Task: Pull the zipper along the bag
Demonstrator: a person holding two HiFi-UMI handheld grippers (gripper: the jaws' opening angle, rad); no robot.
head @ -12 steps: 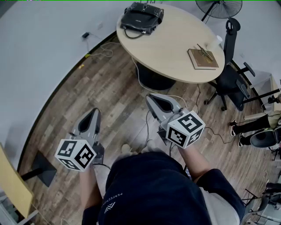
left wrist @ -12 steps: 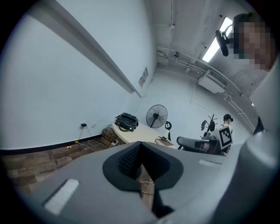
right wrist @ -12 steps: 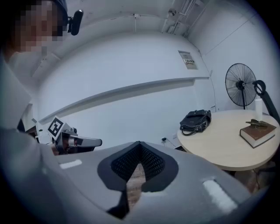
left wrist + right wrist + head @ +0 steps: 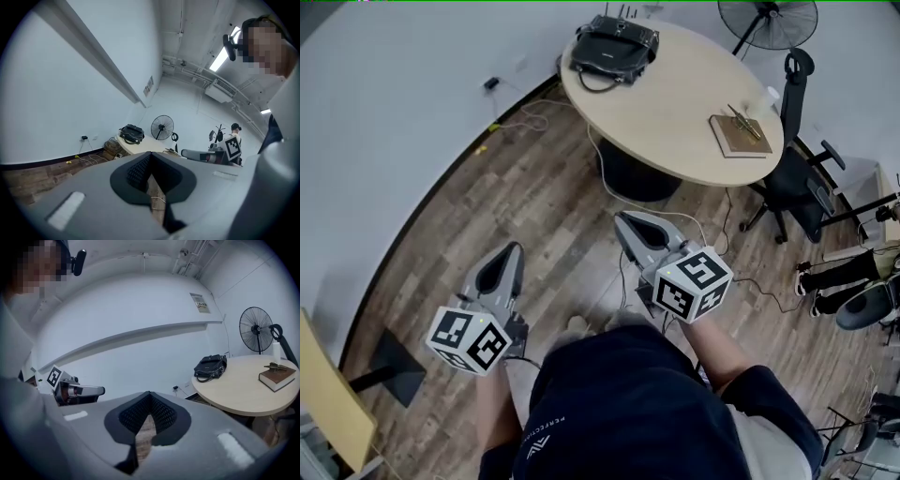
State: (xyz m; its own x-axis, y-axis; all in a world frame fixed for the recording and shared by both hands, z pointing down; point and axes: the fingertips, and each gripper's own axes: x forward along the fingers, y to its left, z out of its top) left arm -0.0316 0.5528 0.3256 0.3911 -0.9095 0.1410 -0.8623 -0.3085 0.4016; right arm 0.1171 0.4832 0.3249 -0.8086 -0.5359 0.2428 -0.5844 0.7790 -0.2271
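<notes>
Bag (image 4: 615, 45) on round table (image 4: 675, 108), plank floor (image 4: 546, 202), white wall (image 4: 394, 103), left tool (image 4: 513, 250) and right tool (image 4: 624, 219) closed

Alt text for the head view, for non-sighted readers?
From above, a person holds the left gripper and right gripper, both shut and empty, over wood floor, short of a round table bearing a black bag and a book.
</notes>
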